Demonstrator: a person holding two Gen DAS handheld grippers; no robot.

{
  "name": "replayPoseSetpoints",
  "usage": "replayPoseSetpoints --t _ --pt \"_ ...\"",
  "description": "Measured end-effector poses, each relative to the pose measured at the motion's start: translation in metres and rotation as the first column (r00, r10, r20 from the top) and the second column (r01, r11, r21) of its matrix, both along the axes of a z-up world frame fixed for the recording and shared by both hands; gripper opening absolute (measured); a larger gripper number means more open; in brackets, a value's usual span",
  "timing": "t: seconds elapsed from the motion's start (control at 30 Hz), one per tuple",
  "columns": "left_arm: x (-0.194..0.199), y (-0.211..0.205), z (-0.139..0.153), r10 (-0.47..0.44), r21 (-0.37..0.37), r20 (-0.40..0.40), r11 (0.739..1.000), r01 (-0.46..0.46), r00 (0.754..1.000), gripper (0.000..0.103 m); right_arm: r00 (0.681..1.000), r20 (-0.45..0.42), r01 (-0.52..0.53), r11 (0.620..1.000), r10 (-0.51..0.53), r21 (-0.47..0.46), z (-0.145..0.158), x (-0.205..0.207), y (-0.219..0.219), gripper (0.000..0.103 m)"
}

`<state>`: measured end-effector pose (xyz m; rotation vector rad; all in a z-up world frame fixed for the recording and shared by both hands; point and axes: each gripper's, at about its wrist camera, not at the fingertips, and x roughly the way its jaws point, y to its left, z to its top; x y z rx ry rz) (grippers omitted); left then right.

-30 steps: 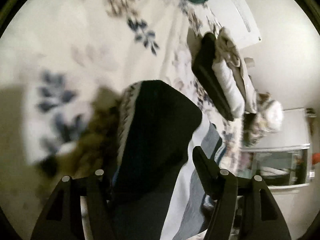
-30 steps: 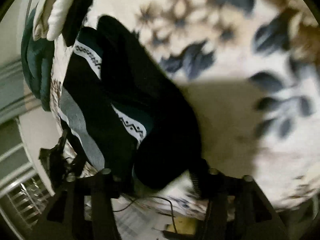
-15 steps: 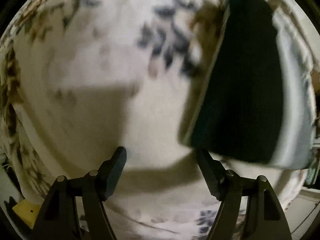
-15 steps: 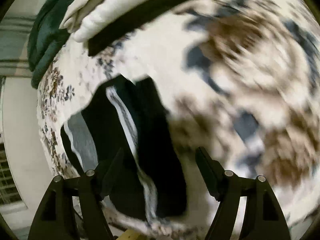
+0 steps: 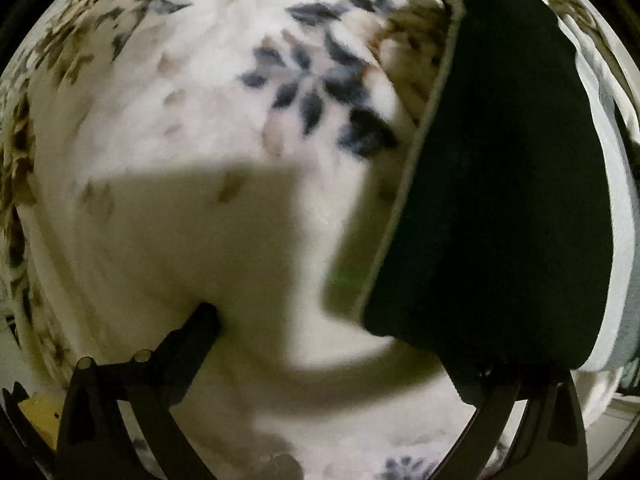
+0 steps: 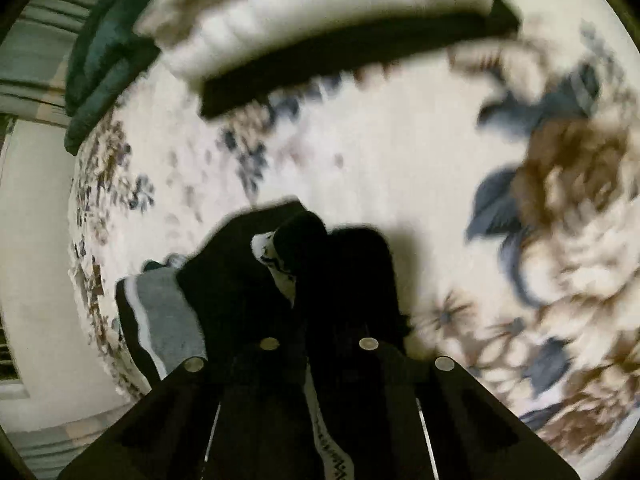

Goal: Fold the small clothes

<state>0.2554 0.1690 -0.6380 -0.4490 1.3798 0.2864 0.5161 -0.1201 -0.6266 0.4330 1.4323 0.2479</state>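
Observation:
A dark striped garment [image 5: 504, 184] with white and grey bands lies on a floral bedspread [image 5: 224, 128]. In the left wrist view it fills the right side and covers the right finger's tip. My left gripper [image 5: 340, 332] is open and holds nothing; its left finger [image 5: 192, 336] rests low over the bedspread. In the right wrist view my right gripper [image 6: 320, 344] is shut on a bunched edge of the same dark garment [image 6: 320, 264], lifted a little off the bed.
A stack of folded clothes, white on black [image 6: 320, 40], lies at the far side of the bed next to a dark green folded item [image 6: 100, 76]. The bed's edge and a pale wall [image 6: 36, 264] show at left.
My right gripper has closed on the dark garment and pulled a bunch of it up. My left gripper has moved closer to the garment's left edge, staying open.

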Motion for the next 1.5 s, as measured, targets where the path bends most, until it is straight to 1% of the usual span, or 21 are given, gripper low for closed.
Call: replayPoseSetpoints --t 0.1,0.2,0.27,0.33,0.37,0.4,0.47,0.57,0.7,0.73,0.77,0.8,0.9,1.0,1.1,1.17,1.23,1.3,1.4,1.43,1.5 --pt "-0.004 0.014 0.033 0.045 0.013 0.043 0.999 -0.045 0.998 0.103 0.997 0.056 0.048 0.999 -0.047 -0.015 0.022 0.005 -0.016 0.008" --pt "0.001 0.017 0.07 0.012 0.09 0.082 0.996 -0.019 0.997 0.103 0.998 0.007 0.07 0.997 -0.07 -0.043 0.005 0.019 -0.024 0.009" --pt "0.009 0.015 0.086 -0.02 0.113 0.095 0.994 0.009 0.995 0.103 0.998 -0.021 0.053 0.998 -0.054 -0.031 -0.006 0.023 -0.028 0.011" --pt "0.018 0.011 0.094 -0.048 0.141 0.091 0.989 0.035 0.995 0.103 0.996 -0.073 0.05 0.999 -0.049 0.011 -0.012 0.02 -0.036 0.021" --pt "0.02 0.01 0.096 -0.063 0.153 0.08 0.987 0.05 0.995 0.103 0.995 -0.078 0.062 0.997 -0.059 0.034 -0.011 0.015 -0.042 0.033" --pt "0.028 0.004 0.097 -0.068 0.163 0.063 0.985 0.057 0.996 0.103 0.994 -0.079 0.074 0.995 -0.069 0.063 -0.008 0.008 -0.049 0.049" --pt "0.019 0.0 0.097 -0.078 0.152 0.038 0.986 0.071 0.996 0.103 0.991 -0.104 0.092 0.988 -0.079 0.122 -0.004 -0.014 -0.065 0.062" --pt "-0.017 -0.004 0.083 -0.078 0.134 -0.033 0.988 0.081 0.996 0.103 0.979 -0.192 0.093 0.983 -0.062 0.157 -0.015 -0.052 -0.074 0.062" --pt "-0.04 -0.005 0.069 -0.067 0.116 -0.111 0.99 0.08 0.992 0.103 0.95 -0.313 0.084 0.98 -0.023 0.182 -0.05 -0.09 -0.069 0.062" --pt "-0.041 -0.005 0.07 -0.066 0.116 -0.112 0.99 0.079 0.992 0.103 0.94 -0.342 0.078 0.976 -0.004 0.202 -0.058 -0.101 -0.065 0.059" --pt "-0.041 -0.004 0.073 -0.064 0.117 -0.108 0.99 0.077 0.992 0.103 0.938 -0.346 0.075 0.974 0.004 0.214 -0.061 -0.108 -0.062 0.032" --pt "-0.039 -0.003 0.077 -0.062 0.121 -0.098 0.99 0.074 0.993 0.103 0.943 -0.333 0.074 0.975 0.001 0.211 -0.059 -0.119 -0.059 0.019" --pt "-0.027 0.002 0.095 -0.049 0.115 -0.032 0.992 0.053 0.998 0.103 0.954 -0.298 0.103 0.977 -0.043 0.188 -0.039 -0.134 -0.066 0.015" --pt "-0.01 0.008 0.107 -0.033 0.076 0.053 0.997 0.028 0.998 0.103 0.961 -0.269 0.101 0.982 -0.056 0.158 -0.024 -0.139 -0.076 0.015" --pt "0.006 0.014 0.096 -0.019 0.017 0.084 1.0 0.018 0.996 0.103 0.935 -0.35 0.119 0.983 -0.063 0.141 -0.045 -0.137 -0.085 0.017" --pt "0.011 0.019 0.079 0.011 -0.058 0.097 0.998 -0.006 0.995 0.103 0.923 -0.383 0.091 0.986 -0.031 0.14 -0.051 -0.132 -0.084 0.026" --pt "0.016 0.021 0.067 0.04 -0.118 0.118 0.993 -0.026 0.992 0.103 0.938 -0.346 0.048 0.994 -0.011 0.097 -0.036 -0.122 -0.084 0.034" --pt "0.017 0.022 0.059 0.066 -0.175 0.131 0.984 -0.043 0.989 0.103 0.958 -0.286 -0.001 0.999 0.014 0.044 -0.015 -0.111 -0.083 0.048" --pt "0.015 0.02 0.058 0.101 -0.234 0.166 0.97 -0.06 0.981 0.102 0.978 -0.173 -0.113 0.993 0.114 0.016 0.03 -0.075 -0.062 0.058" --pt "0.014 0.019 0.057 0.105 -0.243 0.178 0.968 -0.06 0.978 0.102 0.97 -0.128 -0.204 0.979 0.205 0.019 0.047 -0.056 -0.04 0.061" --pt "0.011 0.016 0.056 0.104 -0.261 0.201 0.964 -0.049 0.974 0.089 0.941 -0.071 -0.331 0.943 0.331 0.017 0.065 -0.029 0.001 0.068"
